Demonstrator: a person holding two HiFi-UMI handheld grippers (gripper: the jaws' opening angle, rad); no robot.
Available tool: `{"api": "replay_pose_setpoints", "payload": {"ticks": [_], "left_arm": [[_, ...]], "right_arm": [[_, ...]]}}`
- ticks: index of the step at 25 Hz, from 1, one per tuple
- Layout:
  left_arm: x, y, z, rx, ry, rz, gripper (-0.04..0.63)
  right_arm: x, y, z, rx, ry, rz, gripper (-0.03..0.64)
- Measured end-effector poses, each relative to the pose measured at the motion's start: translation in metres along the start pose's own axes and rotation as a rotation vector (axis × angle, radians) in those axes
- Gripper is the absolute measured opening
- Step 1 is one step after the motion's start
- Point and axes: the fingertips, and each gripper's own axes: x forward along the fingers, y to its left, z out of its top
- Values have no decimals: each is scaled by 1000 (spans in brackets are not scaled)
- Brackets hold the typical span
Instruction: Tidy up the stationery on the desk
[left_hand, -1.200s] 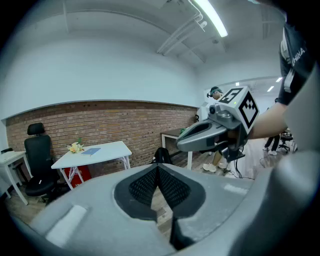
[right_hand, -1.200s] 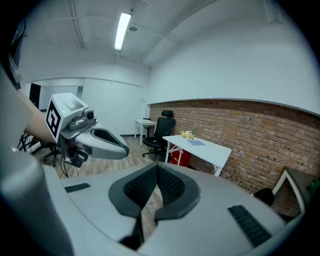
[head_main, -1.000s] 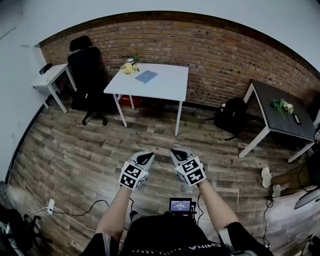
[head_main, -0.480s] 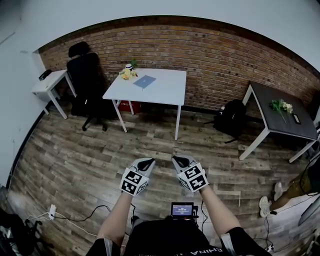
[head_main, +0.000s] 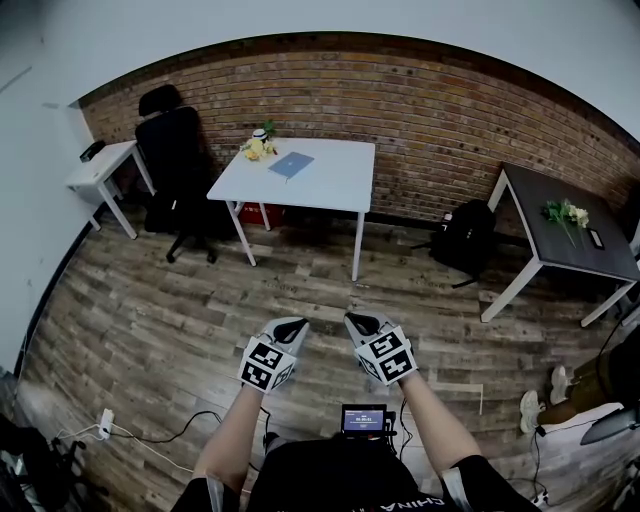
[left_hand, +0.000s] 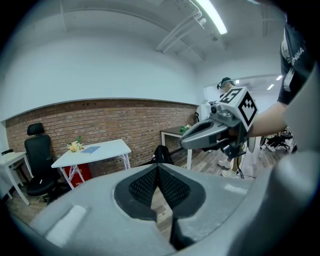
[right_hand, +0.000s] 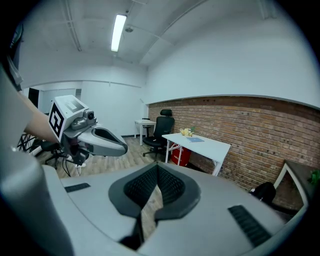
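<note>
Wooden flooring (head_main: 150, 320) lies between the person and the white desk (head_main: 330, 185), well apart, where a blue notebook (head_main: 291, 164) rests near the desk's far left corner. Tidying appears not yet begun, so the next move calls for an approach to the desk. The left gripper (head_main: 291, 323) and right gripper (head_main: 359, 322) are held side by side before the body, tipped slightly downward, with jaws pressed together on nothing.

Floor (head_main: 180, 300) open up to desk (head_main: 335, 185). Chair (head_main: 175, 150) just left of desk; backpack (head_main: 468, 236) right, by wall (head_main: 430, 110). Desktop: notebook (head_main: 291, 165), flowers (head_main: 258, 146) at left rear, right half bare. Dark table (head_main: 560, 215) far right. Power strip (head_main: 103, 422) near left.
</note>
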Motion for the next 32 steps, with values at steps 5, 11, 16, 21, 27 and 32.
{"api": "replay_pose_setpoints", "payload": {"ticks": [5,11,16,21,27,32], "left_arm": [[0,2,1,-6,2,14,6],[-4,9,-13,-32,14,29,5],[-1,27,-22,-59,23,35,5],[11,51,-34,-84,29,29,5],[37,93,-40,-108,35,4,5],[60,135,-45,-129,39,-18,6]], "right_arm": [[2,-3,-2,5,7,14,9],[15,1,-8,13,21,35,9],[33,-2,-8,19,37,43,9],[56,-10,-10,28,58,38,9],[94,-36,-2,48,80,12,8],[133,-57,4,63,112,-7,9]]}}
